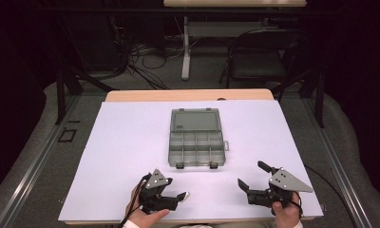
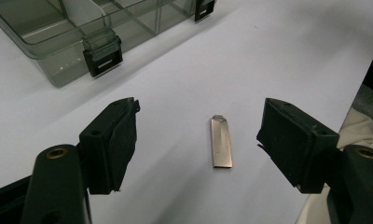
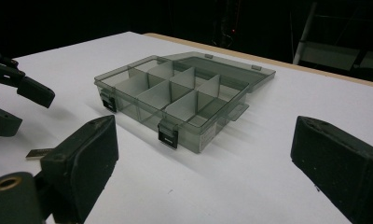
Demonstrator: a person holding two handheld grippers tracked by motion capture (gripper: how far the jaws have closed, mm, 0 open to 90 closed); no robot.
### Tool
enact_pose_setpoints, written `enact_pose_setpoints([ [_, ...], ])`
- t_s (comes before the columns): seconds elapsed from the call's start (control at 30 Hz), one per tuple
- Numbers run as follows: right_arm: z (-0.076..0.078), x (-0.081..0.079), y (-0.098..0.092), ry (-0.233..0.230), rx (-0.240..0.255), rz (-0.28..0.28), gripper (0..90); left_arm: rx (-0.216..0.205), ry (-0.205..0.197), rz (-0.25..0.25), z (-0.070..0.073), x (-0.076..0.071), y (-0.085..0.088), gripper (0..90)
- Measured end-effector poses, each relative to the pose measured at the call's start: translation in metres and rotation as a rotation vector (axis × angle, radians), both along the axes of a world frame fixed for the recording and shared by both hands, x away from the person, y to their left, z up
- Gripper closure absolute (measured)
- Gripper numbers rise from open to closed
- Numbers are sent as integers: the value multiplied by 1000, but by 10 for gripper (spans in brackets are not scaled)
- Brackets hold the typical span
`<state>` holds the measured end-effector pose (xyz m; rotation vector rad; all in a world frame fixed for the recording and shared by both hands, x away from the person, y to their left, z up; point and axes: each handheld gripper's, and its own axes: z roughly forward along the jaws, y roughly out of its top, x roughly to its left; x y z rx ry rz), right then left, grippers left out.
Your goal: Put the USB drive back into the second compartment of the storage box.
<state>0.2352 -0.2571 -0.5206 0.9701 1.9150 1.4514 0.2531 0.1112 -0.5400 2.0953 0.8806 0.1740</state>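
A small silver USB stick (image 2: 221,142) lies flat on the white table sheet (image 2: 250,56), between the jaws of my left gripper (image 2: 198,140). The jaws stand apart and neither pad touches the stick. In the high view the left gripper (image 1: 177,192) is near the front edge, with the stick (image 1: 185,194) at its tips. My right gripper (image 1: 252,175) is open at the front right with nothing between its jaws. An open grey clear plastic compartment box (image 1: 196,142) sits mid-table, lid (image 1: 195,119) folded back, its compartments empty. In the right gripper view the box (image 3: 175,93) lies ahead of the right gripper (image 3: 203,172).
The white sheet (image 1: 131,142) covers most of the wooden table, whose far edge (image 1: 188,95) shows behind it. Beyond stand a dark folding chair (image 1: 259,61), a table leg (image 1: 185,52) and floor cables (image 1: 140,57). The box's two black latches (image 2: 103,58) face the grippers.
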Motion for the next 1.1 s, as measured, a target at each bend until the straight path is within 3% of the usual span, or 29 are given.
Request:
enact_pose_setpoints([
  [0.57, -1, 0, 1, -2, 1, 5, 75, 55, 14, -3, 1, 3, -19, 278],
  [0.83, -1, 0, 0, -2, 1, 4, 77, 66, 23, 7, -5, 2, -26, 381],
  [0.97, -1, 0, 0, -1, 1, 5, 78, 103, 9, 15, -11, -3, -30, 398],
  [1.1, -1, 0, 0, -1, -1, 5, 78, 90, 11, 41, -12, -4, -28, 452],
])
